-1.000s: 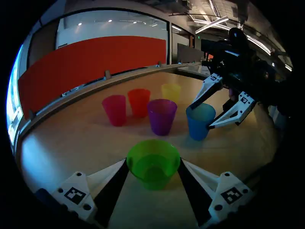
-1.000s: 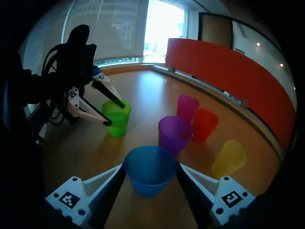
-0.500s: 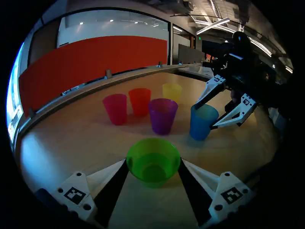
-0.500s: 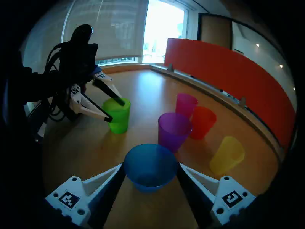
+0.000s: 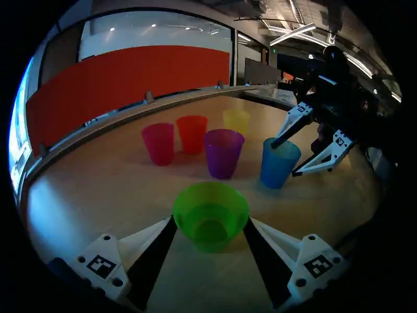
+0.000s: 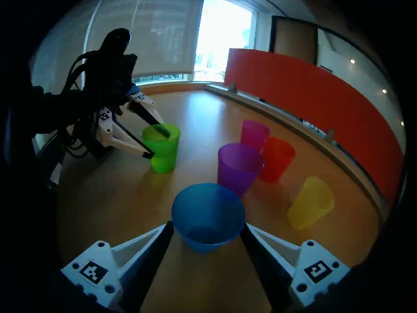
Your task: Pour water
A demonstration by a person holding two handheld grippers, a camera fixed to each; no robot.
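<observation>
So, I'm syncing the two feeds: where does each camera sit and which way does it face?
Left gripper view: rides the left gripper, facing the red wall; own fingers flank the green cup.
Right gripper view: rides the right gripper, facing the window; own fingers flank the blue cup.
Shared: both grippers, both held cups, the table.

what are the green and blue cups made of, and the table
The green cup looks like translucent glossy plastic: light glows through its wall. The blue cup looks the same. The table seems wood or laminate, smooth, mirroring window glare.
</observation>
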